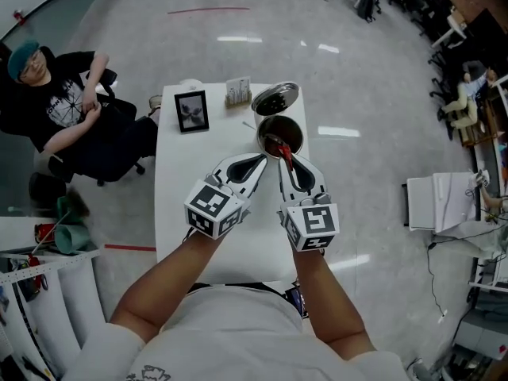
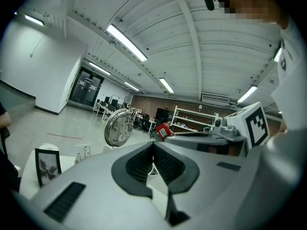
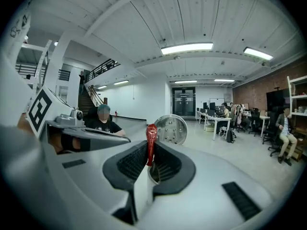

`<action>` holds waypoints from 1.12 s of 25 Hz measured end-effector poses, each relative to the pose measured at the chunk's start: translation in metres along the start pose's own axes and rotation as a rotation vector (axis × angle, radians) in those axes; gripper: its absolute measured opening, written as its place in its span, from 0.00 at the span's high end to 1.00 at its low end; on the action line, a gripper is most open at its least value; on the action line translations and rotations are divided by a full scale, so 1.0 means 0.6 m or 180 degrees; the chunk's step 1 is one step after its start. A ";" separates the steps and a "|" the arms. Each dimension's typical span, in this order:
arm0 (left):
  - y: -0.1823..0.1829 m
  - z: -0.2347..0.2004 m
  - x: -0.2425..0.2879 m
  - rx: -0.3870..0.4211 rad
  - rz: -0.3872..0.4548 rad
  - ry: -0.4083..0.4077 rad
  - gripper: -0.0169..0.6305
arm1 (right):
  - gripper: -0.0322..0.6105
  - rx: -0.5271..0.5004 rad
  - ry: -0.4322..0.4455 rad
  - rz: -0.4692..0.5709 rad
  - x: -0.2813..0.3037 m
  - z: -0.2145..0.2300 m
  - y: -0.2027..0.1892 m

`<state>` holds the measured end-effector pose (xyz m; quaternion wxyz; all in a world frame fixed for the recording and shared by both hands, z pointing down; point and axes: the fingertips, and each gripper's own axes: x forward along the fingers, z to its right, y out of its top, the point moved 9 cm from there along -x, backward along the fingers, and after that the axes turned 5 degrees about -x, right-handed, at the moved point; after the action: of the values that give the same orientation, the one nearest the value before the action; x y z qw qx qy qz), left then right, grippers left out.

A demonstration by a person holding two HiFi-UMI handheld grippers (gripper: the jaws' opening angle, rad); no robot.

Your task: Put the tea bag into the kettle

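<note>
It is an open-plan office. Rows of desks and office chairs stand at one o'clock, under ceiling strip lights.

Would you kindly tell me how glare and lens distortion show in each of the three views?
Head view: white glare patches on the glossy floor; edges bow. Left gripper view: heavy fisheye, black corners, bright light strips. Right gripper view: same fisheye; the red tea bag in the right claw looks sharp.

2 grippers are showing, left gripper and right gripper, with 1 tea bag, 1 kettle, 1 lid. 1 table is carrying 1 framed picture and 1 small box.
</note>
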<state>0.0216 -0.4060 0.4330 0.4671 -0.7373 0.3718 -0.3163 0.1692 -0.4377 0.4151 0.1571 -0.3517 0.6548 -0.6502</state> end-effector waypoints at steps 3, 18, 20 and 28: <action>0.000 -0.019 0.029 -0.0002 -0.0027 0.0066 0.96 | 0.88 0.0073 0.0063 -0.0065 0.030 0.026 -0.013; -0.039 -0.079 0.079 -0.0086 -0.0088 0.0304 0.96 | 0.88 0.0079 0.0259 -0.0232 0.117 0.082 -0.065; -0.043 -0.082 0.079 -0.0106 -0.0093 0.0323 0.96 | 0.88 0.0071 0.0275 -0.0229 0.120 0.084 -0.068; -0.049 -0.076 0.073 -0.0164 -0.0075 0.0370 0.96 | 0.78 0.0089 0.0299 -0.0209 0.116 0.087 -0.074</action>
<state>0.0148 -0.4553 0.4820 0.4218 -0.7338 0.3975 -0.3543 0.1662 -0.5187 0.4697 0.1097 -0.3399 0.6404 -0.6799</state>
